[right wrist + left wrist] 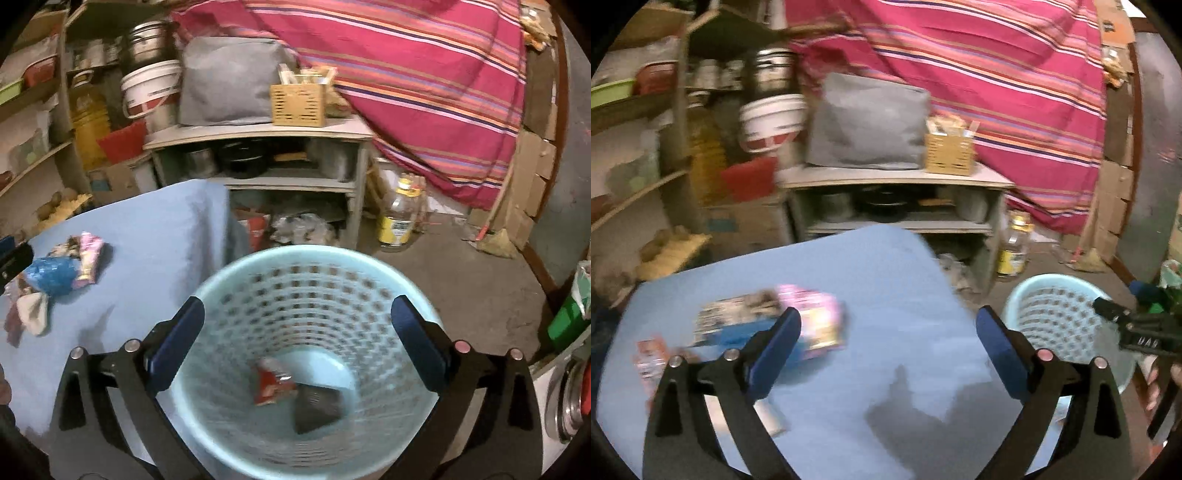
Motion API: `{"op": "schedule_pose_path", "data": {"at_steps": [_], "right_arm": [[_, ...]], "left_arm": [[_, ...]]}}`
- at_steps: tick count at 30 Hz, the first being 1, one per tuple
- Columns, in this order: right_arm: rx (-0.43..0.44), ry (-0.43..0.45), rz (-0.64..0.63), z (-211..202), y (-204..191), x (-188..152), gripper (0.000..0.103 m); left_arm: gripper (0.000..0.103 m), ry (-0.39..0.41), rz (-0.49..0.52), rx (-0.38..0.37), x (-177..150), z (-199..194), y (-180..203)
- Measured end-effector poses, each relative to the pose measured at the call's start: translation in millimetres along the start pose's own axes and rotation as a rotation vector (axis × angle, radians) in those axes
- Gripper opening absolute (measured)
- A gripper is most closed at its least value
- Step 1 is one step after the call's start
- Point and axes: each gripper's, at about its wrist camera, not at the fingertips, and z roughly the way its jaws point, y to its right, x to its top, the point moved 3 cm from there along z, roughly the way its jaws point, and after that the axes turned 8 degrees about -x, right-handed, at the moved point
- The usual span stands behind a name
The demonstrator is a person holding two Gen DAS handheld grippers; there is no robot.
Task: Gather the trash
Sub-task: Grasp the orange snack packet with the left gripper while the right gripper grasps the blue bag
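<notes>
Several wrappers lie on the blue table (849,280): a pink packet (820,317), a blue one (724,332) and an orange one (650,354); they also show in the right wrist view, the blue one (51,275) beside the pink one (88,258). My left gripper (888,345) is open and empty just above the table, right of the wrappers. My right gripper (297,336) is open and empty over the light-blue perforated bin (229,273), which holds a red wrapper (271,382) and a dark packet (317,406). The bin (1056,317) stands right of the table.
A grey shelf unit (258,134) with pots, a grey bag (229,81) and a wooden box (297,105) stands behind. A striped red cloth (424,81) hangs at the right. A yellow-labelled jar (400,214) stands on the floor. Shelves and buckets are at the left.
</notes>
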Motion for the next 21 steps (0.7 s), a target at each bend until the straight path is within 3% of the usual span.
{"op": "schedule_pose_path", "data": {"at_steps": [5,12,18,21], "right_arm": [[0.033,0.036,-0.06,-14.5,-69.3,10.5,0.099],[0.064,0.051,-0.104,-24.6,-159.0,18.2,0.099],[0.153,0.03,-0.057,-15.4,-222.6,15.3,0.099],[0.197,0.018,-0.099,-6.4,-254.2,10.2,0.099]], "left_arm": [[0.098,0.0,-0.033,0.14,-23.5,-37.0,-86.6],[0.098,-0.008,-0.107,0.294,-45.2,-56.2,-194.9],[0.098,-0.011,-0.191,0.329,-67.3,-58.0,-262.3],[0.098,-0.063,-0.208,0.305,-76.8,-51.1,-280.2]]}}
